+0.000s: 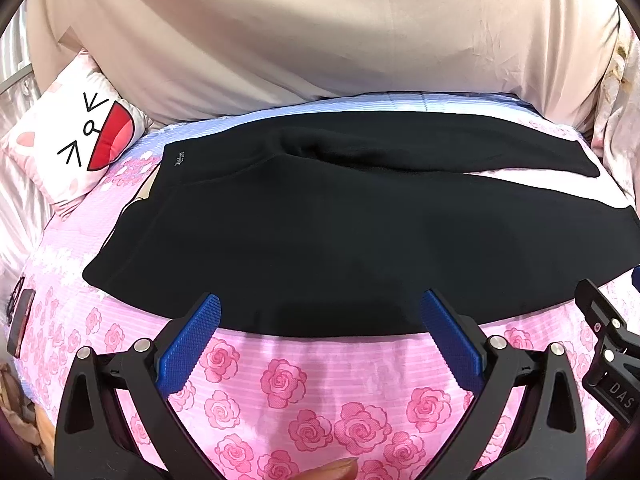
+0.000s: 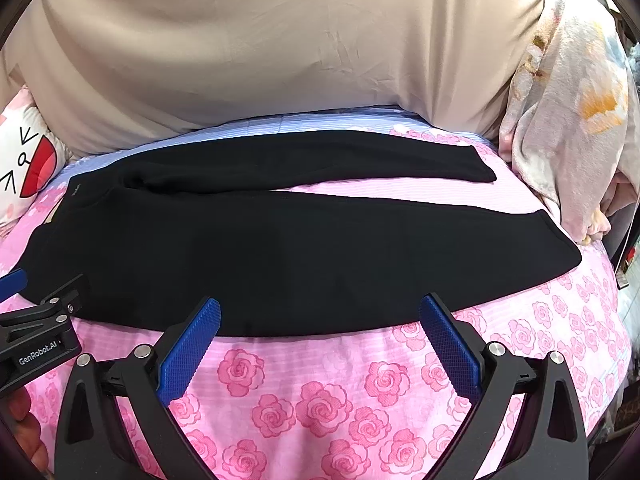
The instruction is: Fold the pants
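Observation:
Black pants (image 1: 320, 232) lie spread flat on the pink rose bedsheet (image 1: 320, 392), waistband at the left, two legs running right with a gap between them. They also show in the right wrist view (image 2: 280, 248). My left gripper (image 1: 320, 312) is open, its blue pads at the pants' near edge toward the waist end. My right gripper (image 2: 320, 312) is open at the near edge of the near leg. Each gripper shows at the side of the other's view; neither holds cloth.
A beige curtain or sheet (image 1: 320, 40) hangs behind the bed. A cartoon-face pillow (image 1: 80, 136) lies at the far left. A floral blanket (image 2: 572, 120) is piled at the far right. A dark device (image 1: 20, 320) lies at the sheet's left edge.

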Demonstrator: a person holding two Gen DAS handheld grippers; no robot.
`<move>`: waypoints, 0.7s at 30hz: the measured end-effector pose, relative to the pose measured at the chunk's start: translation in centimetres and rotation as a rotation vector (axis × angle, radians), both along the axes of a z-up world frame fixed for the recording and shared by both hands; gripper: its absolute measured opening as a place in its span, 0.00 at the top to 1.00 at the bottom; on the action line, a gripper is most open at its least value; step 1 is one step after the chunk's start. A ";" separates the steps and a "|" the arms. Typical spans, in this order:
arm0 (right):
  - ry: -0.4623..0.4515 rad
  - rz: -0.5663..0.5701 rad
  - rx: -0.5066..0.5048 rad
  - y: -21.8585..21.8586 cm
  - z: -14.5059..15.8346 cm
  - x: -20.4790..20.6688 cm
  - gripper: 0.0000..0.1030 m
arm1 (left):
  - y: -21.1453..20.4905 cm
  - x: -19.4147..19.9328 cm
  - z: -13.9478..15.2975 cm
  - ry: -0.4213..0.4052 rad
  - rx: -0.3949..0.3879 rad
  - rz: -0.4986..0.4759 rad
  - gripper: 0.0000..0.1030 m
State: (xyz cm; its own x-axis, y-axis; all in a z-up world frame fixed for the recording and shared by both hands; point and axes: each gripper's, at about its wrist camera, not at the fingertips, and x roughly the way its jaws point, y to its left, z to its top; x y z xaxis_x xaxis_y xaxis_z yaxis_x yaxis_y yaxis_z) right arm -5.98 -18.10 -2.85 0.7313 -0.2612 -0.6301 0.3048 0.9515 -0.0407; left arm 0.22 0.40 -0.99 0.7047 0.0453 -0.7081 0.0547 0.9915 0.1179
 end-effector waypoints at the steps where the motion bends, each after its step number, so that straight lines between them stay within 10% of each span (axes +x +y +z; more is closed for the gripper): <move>1: 0.000 0.000 0.001 0.1 0.0 0.0 0.05 | 0.0 0.0 0.0 0.001 -0.001 0.001 0.05; 21: 0.010 -0.001 0.000 0.1 -0.2 0.3 0.05 | -0.2 0.1 -0.1 0.007 0.017 -0.007 0.05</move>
